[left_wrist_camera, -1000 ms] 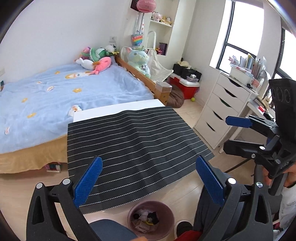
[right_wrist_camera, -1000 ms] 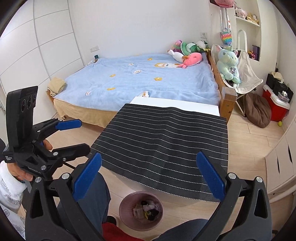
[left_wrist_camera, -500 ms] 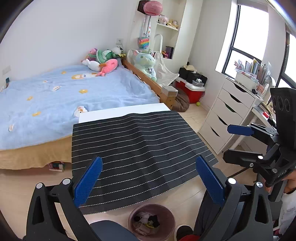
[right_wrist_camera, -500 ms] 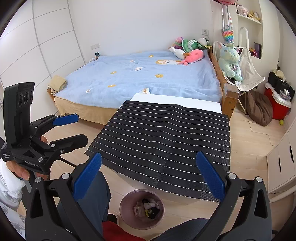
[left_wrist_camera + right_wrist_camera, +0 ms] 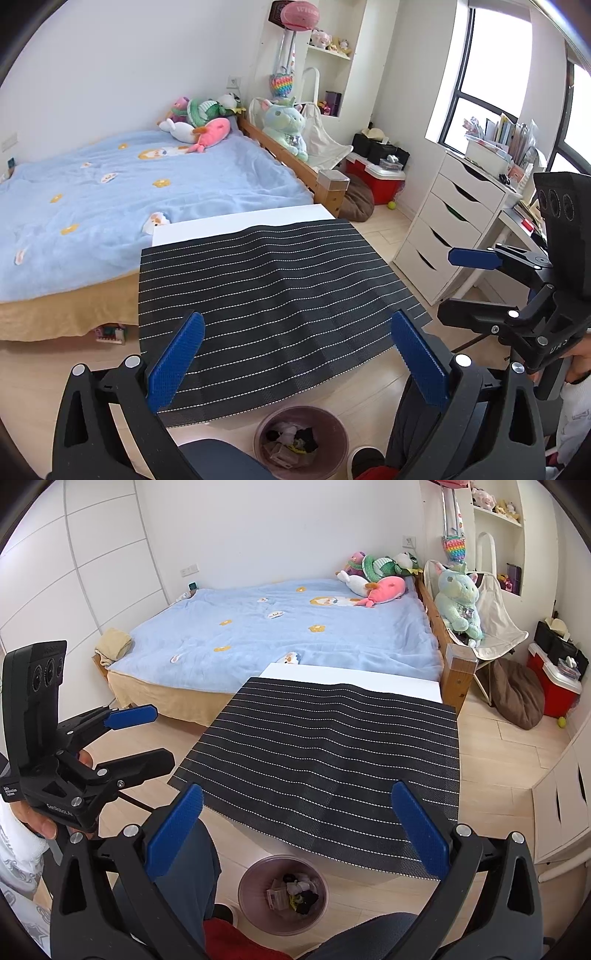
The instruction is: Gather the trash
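Left tongs (image 5: 297, 356) spread wide, nothing between the blue pads. Right tongs (image 5: 295, 829) likewise wide apart and empty. Both hang above the near edge of the counter (image 5: 354, 675), white-topped, mostly covered by a black striped mat (image 5: 332, 753); its stripes run across the counter's width. Trash bin (image 5: 283, 893), round and pinkish, stands upright on the wood floor (image 5: 495, 753) just below the counter's near edge, mouth up, crumpled trash (image 5: 295, 888) inside. Beyond the counter's far edge, a bed (image 5: 280, 631) with blue blanket. Right of the counter, white drawers (image 5: 447, 221).
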The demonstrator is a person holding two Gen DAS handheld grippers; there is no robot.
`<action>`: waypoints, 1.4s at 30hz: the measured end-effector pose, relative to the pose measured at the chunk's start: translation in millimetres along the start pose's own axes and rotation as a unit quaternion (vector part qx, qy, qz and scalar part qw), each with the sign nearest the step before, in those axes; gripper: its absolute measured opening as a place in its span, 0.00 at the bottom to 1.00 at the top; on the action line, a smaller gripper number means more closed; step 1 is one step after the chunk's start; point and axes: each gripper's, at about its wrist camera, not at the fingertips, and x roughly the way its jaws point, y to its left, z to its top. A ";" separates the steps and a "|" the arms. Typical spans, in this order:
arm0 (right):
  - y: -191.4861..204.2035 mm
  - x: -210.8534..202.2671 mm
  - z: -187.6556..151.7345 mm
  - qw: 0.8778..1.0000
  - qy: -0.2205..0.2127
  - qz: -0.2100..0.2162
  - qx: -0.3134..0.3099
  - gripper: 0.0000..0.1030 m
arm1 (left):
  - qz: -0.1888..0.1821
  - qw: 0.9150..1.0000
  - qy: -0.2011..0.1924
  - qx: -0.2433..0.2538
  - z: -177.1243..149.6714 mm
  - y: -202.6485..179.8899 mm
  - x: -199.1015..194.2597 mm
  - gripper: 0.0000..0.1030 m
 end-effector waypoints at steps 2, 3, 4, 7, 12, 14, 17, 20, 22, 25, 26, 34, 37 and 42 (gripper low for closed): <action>-0.1 0.1 0.0 1.000 0.001 0.000 0.000 0.97 | -0.001 1.000 0.000 0.001 0.1 -0.8 0.4 0.94; -0.1 0.0 0.0 1.000 0.001 0.000 0.000 0.97 | -0.001 1.000 0.001 0.001 -0.3 -0.8 0.4 0.94; -0.1 0.0 0.0 1.000 0.000 0.000 0.000 0.97 | -0.001 1.000 0.001 0.001 0.0 -0.9 0.4 0.94; -0.6 0.0 -0.6 1.000 0.001 -0.001 0.000 0.97 | -0.002 1.000 0.000 0.000 -0.4 -1.6 1.0 0.94; -1.6 0.1 -2.4 1.000 0.002 -0.002 0.000 0.97 | -0.003 1.000 0.001 0.000 -1.2 -1.6 0.8 0.94; -1.6 0.1 -2.2 1.000 0.002 -0.002 0.000 0.97 | -0.003 1.000 0.001 0.000 -1.2 -1.6 0.9 0.94; -2.0 0.2 -3.5 1.000 0.003 -0.003 0.001 0.97 | -0.003 1.000 0.001 0.000 -1.7 -2.2 1.0 0.94; -3.2 -0.2 -5.0 1.000 0.004 -0.004 0.000 0.97 | -0.003 1.000 0.001 0.000 -1.6 -2.1 1.1 0.94; -2.9 0.1 -4.5 1.000 0.004 -0.004 0.001 0.97 | -0.003 1.000 0.001 0.000 -1.5 -2.0 1.1 0.94; -3.5 -0.3 -5.5 1.000 0.005 -0.005 0.000 0.97 | -0.003 1.000 0.001 -0.001 -1.4 -1.8 1.2 0.94; -3.5 -0.2 -5.4 1.000 0.005 -0.005 0.001 0.97 | -0.003 1.000 0.001 -0.001 -1.4 -1.9 1.2 0.94; -3.3 -0.1 -6.3 1.000 0.004 -0.005 0.001 0.97 | -0.002 1.000 0.002 0.000 -2.3 -2.5 1.9 0.94; -3.4 -0.1 -6.9 1.000 0.004 -0.005 0.001 0.97 | -0.004 1.000 0.004 -0.001 -4.9 -4.3 3.6 0.94; -3.5 -0.6 -7.0 1.000 0.004 -0.005 0.001 0.97 | -0.010 1.000 0.005 0.000 -5.8 -6.4 5.3 0.94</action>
